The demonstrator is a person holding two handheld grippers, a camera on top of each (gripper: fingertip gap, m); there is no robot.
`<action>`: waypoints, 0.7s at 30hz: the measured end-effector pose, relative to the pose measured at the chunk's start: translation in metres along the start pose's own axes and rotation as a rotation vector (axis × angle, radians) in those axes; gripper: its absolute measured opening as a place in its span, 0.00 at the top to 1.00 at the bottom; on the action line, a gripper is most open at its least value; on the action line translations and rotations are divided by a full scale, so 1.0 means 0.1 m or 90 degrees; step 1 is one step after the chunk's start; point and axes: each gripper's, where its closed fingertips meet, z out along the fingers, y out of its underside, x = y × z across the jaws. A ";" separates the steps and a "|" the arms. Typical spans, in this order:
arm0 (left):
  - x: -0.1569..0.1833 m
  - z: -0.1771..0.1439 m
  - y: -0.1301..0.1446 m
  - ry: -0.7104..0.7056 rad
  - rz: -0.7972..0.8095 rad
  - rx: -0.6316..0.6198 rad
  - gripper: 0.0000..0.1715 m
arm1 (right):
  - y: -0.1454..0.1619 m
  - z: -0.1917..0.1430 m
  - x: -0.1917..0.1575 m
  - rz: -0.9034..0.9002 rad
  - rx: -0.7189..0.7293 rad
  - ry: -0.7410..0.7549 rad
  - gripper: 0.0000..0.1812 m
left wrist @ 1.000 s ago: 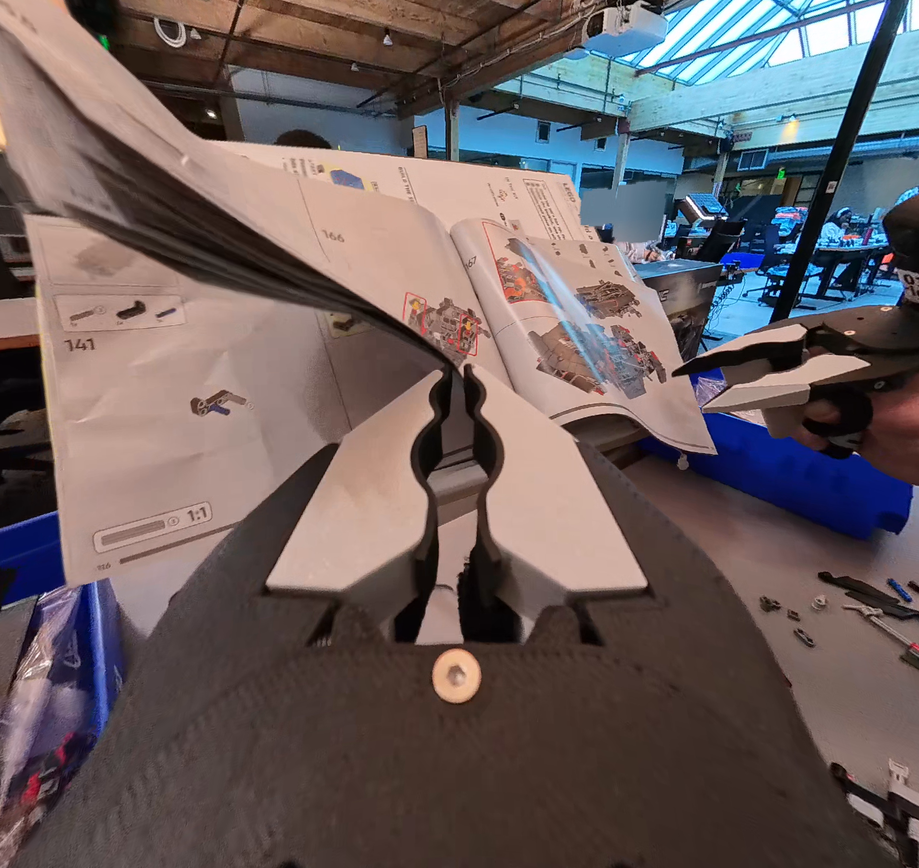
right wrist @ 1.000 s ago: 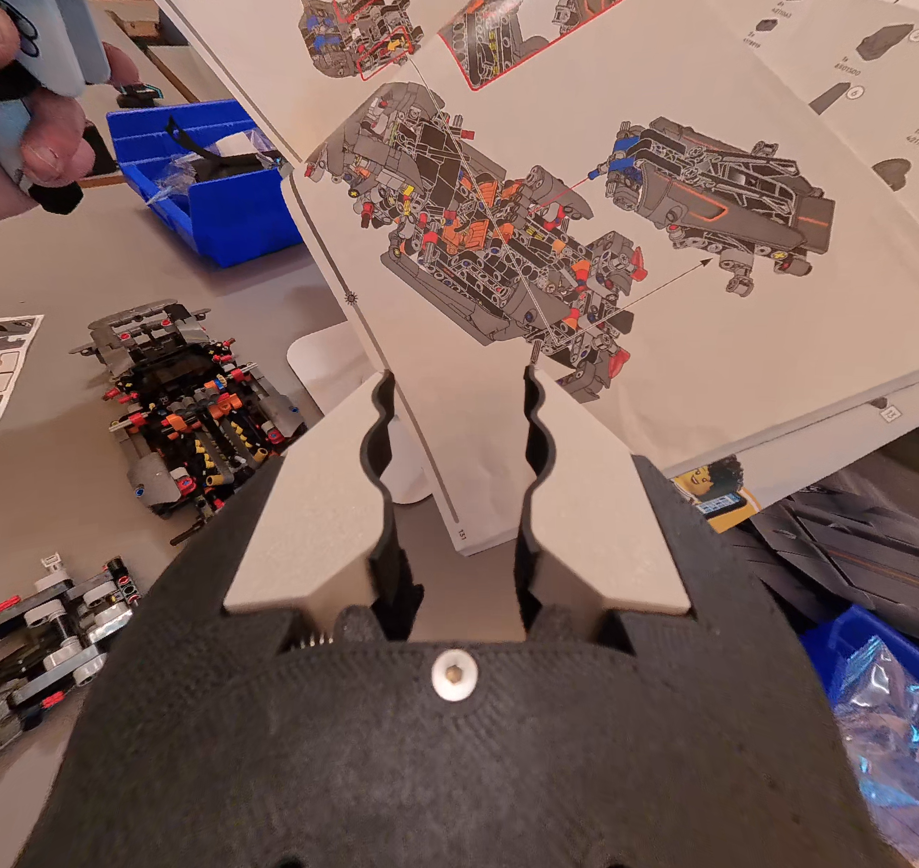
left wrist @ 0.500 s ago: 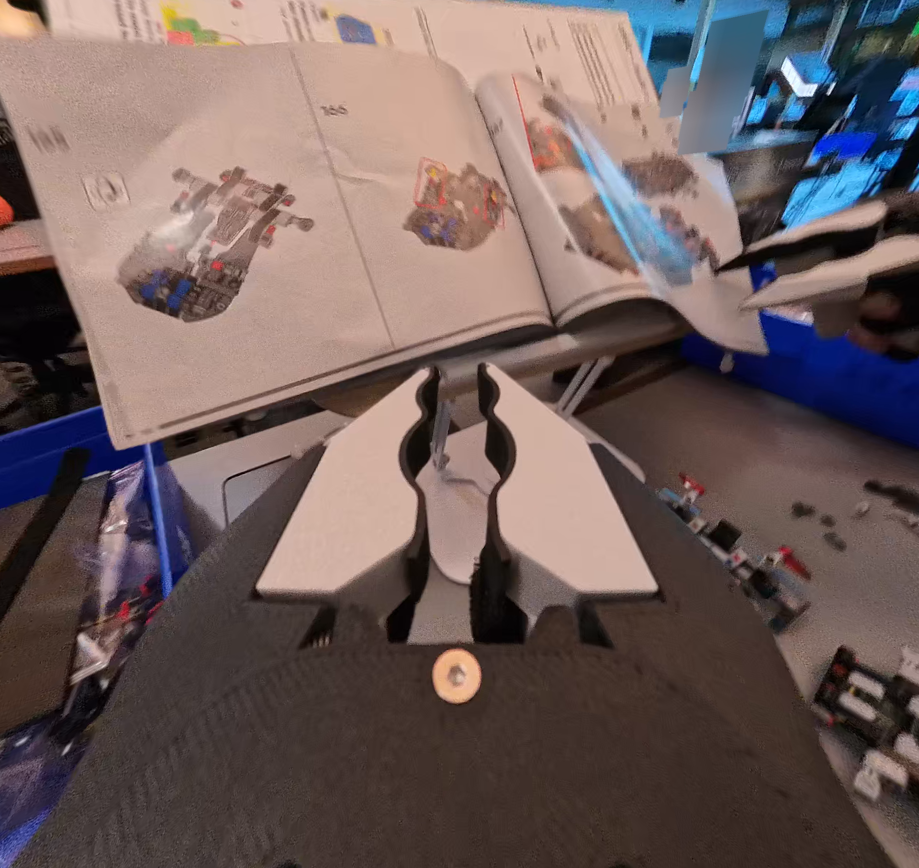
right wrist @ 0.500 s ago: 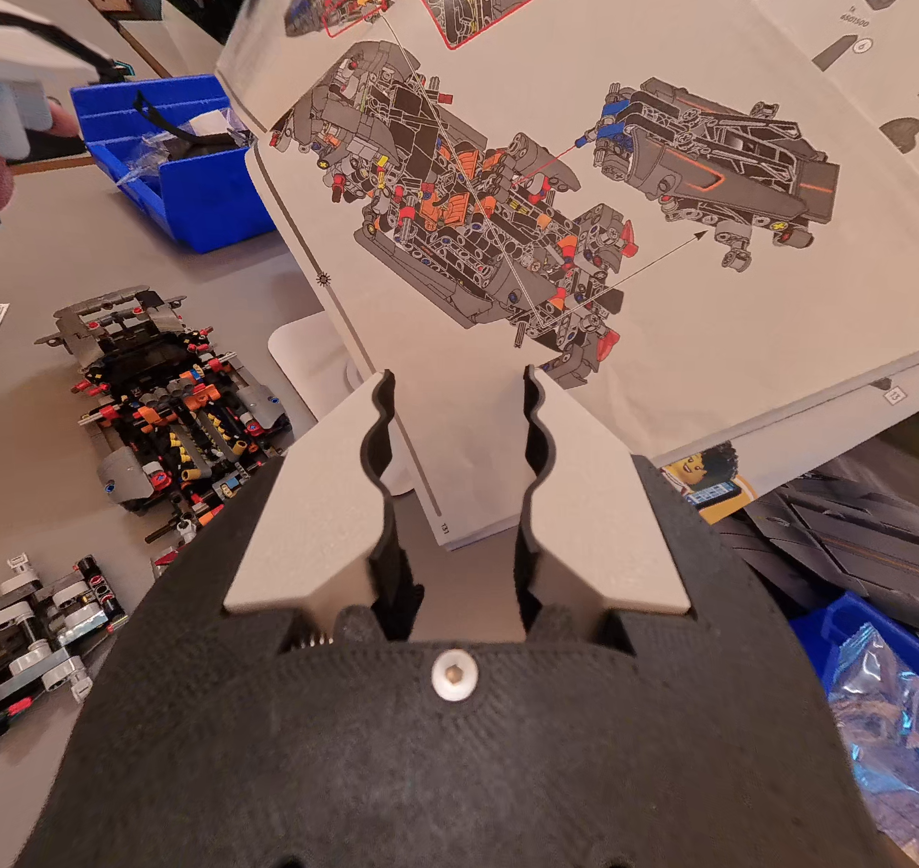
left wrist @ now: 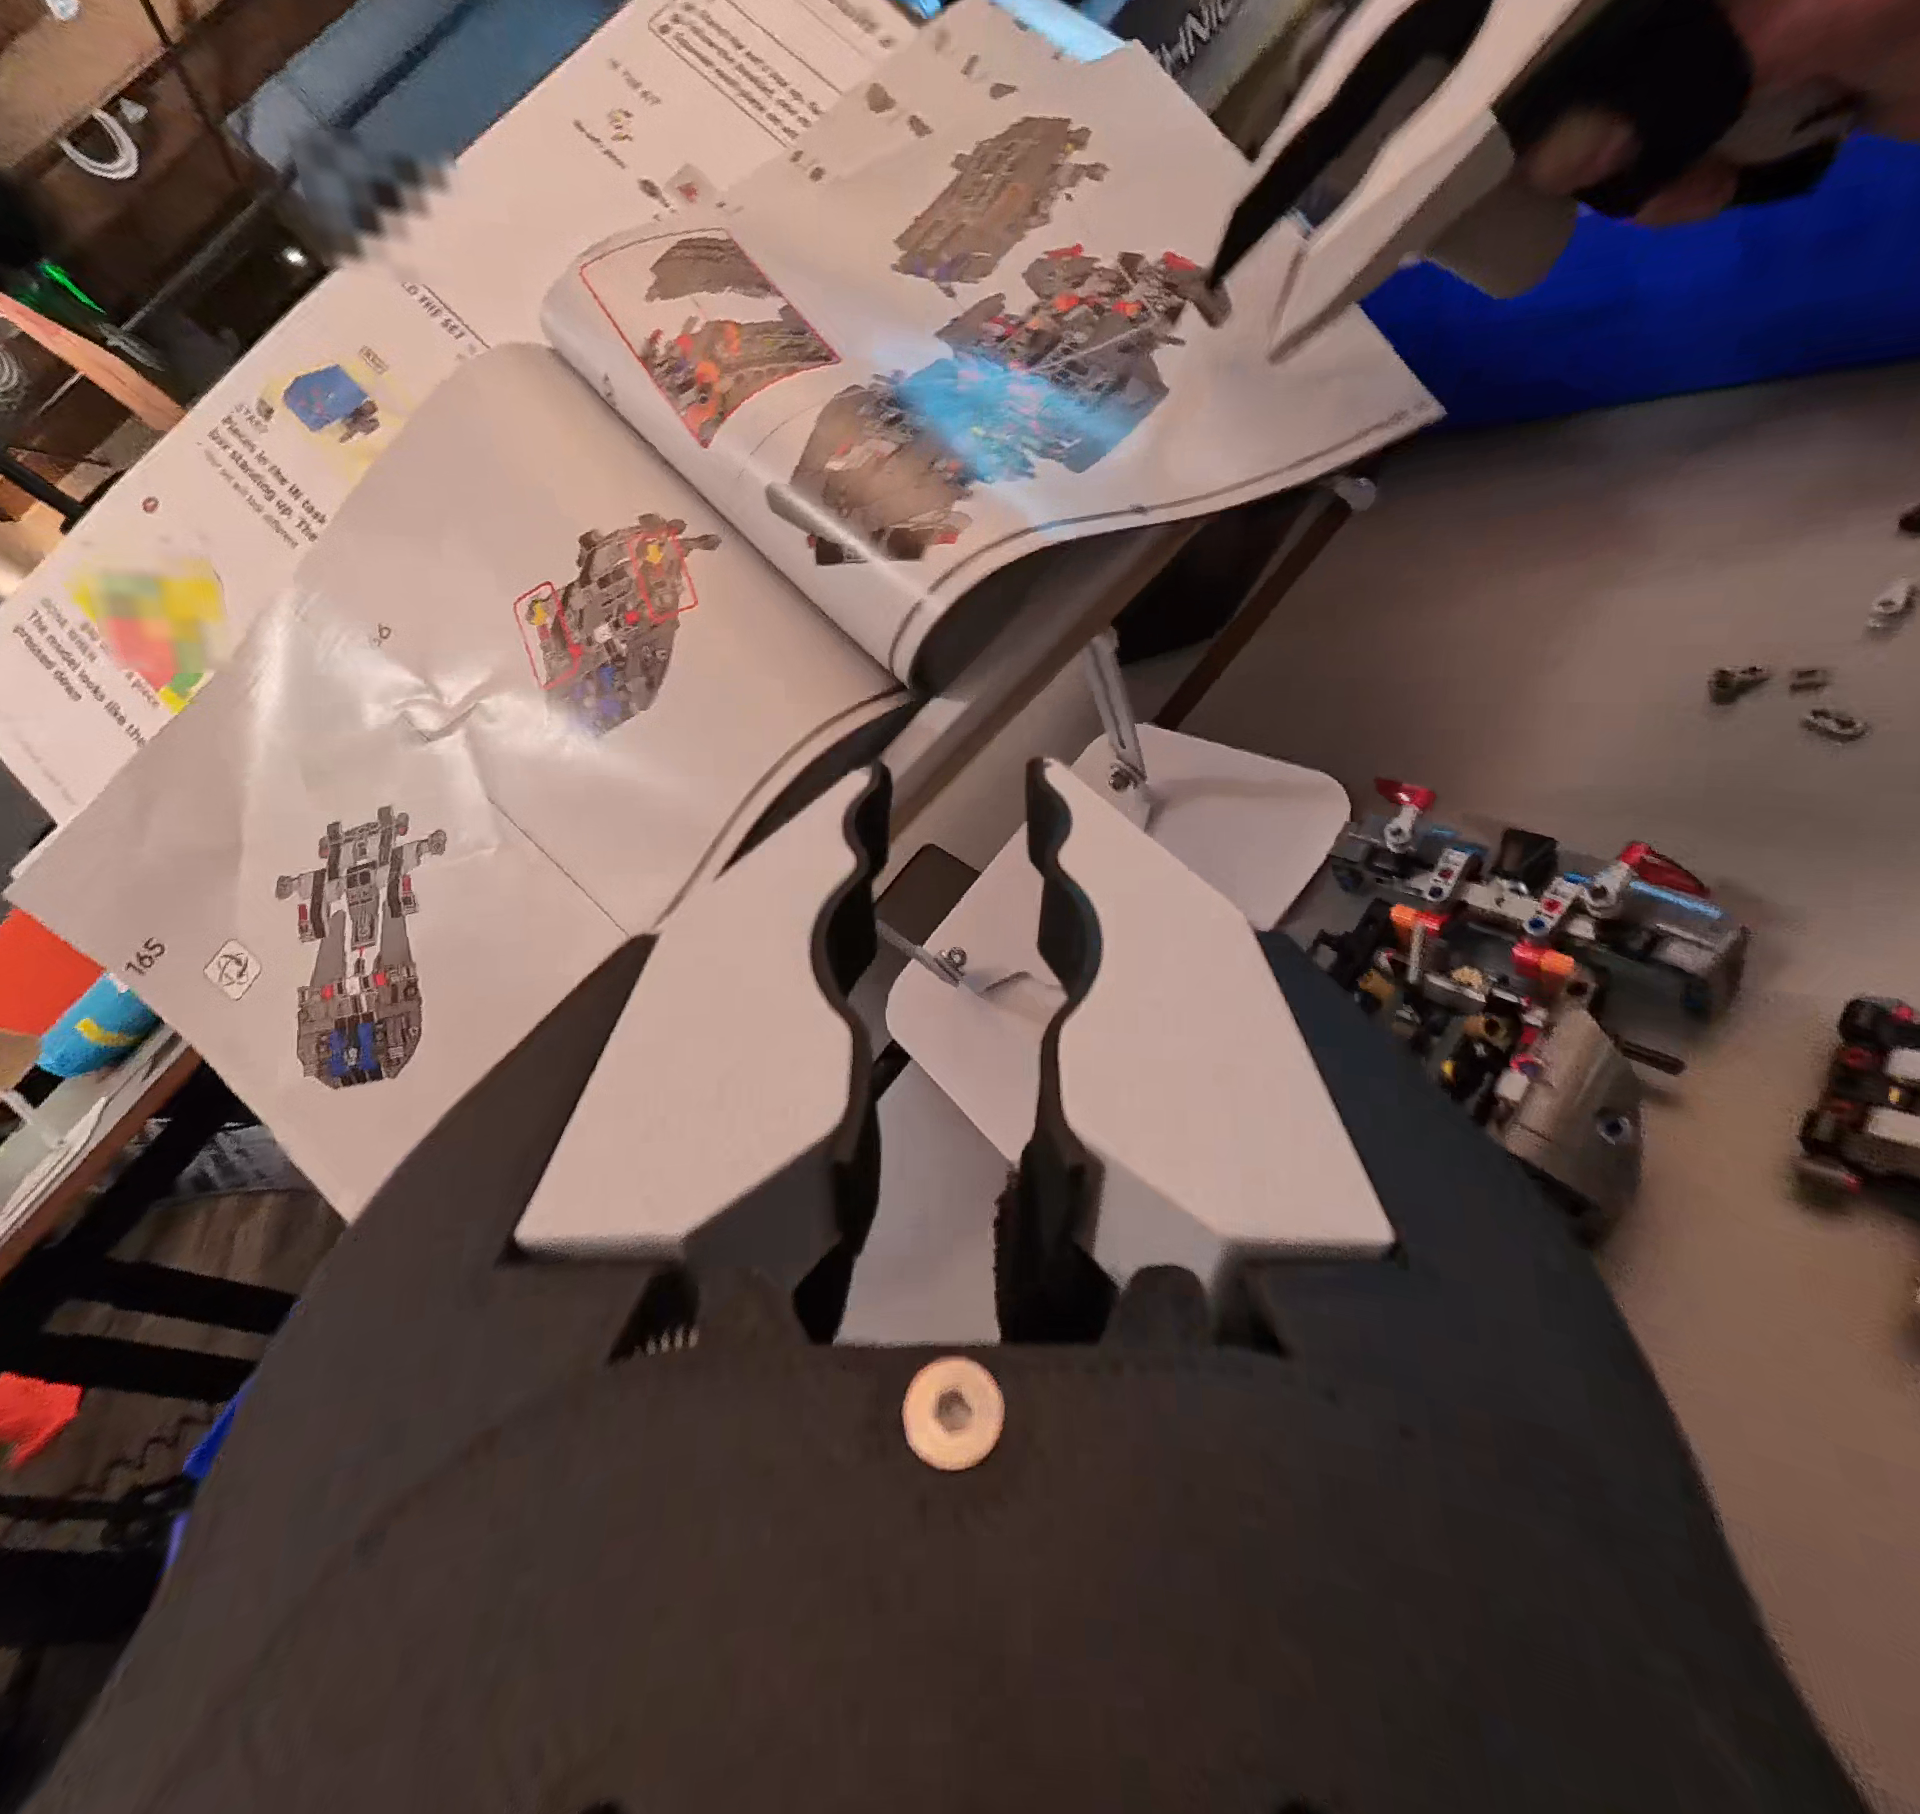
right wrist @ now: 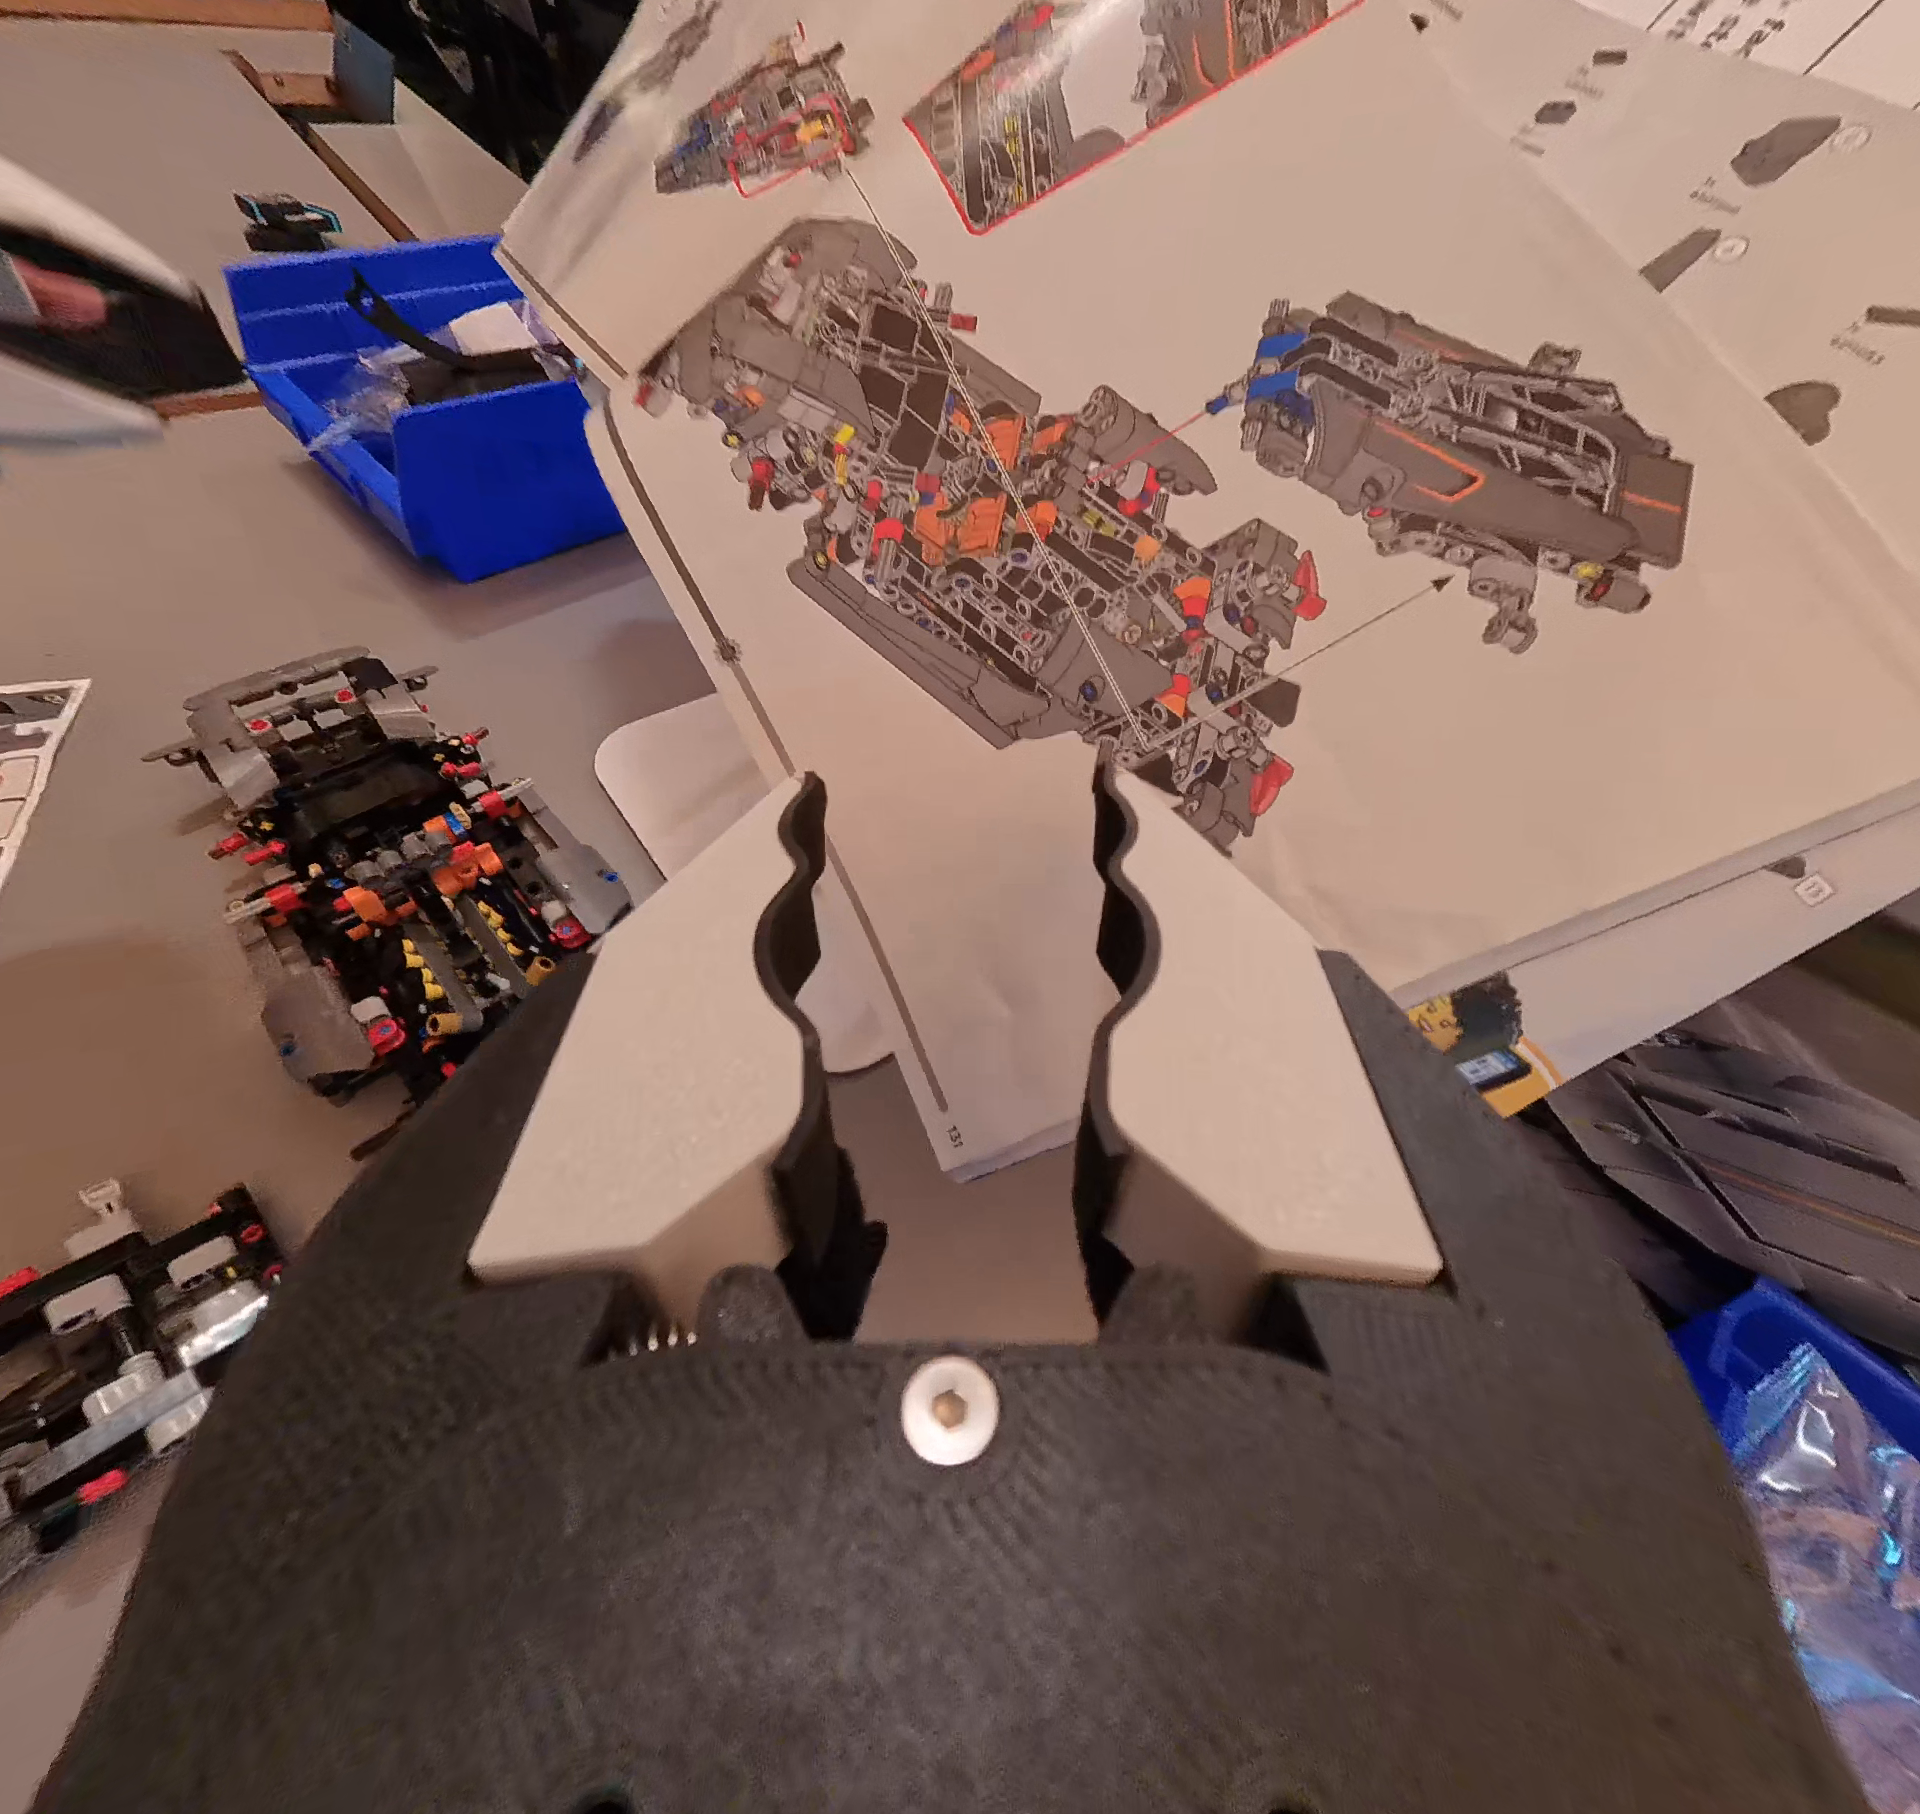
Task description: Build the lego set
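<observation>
Left grey two-finger gripper (left wrist: 956, 798) parted, gripping nothing, below open white paper instruction booklet (left wrist: 644, 559) propped on stand. Right grey two-finger gripper (right wrist: 956, 777) wider apart, empty, near booklet's page. Part-built grey-black lego chassis (right wrist: 384, 871) lying on grey table (right wrist: 125, 538).

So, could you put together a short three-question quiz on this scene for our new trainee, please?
1. True or false: the left gripper is clamped on a page of the instruction booklet.
2. Multiple choice: in the right wrist view, the blue bin lies (A) left of the booklet, (B) on top of it, (C) between the right gripper's fingers.
3. What lies on the table left of the right gripper?

Key: 1. False, it is open and empty. 2. A. 3. The partly built lego chassis.
</observation>
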 end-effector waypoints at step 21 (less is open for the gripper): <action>1.16 -0.66 0.59 0.170 -0.002 -0.101 0.82 | -0.44 -0.66 -0.75 -0.133 -0.041 -0.021 0.75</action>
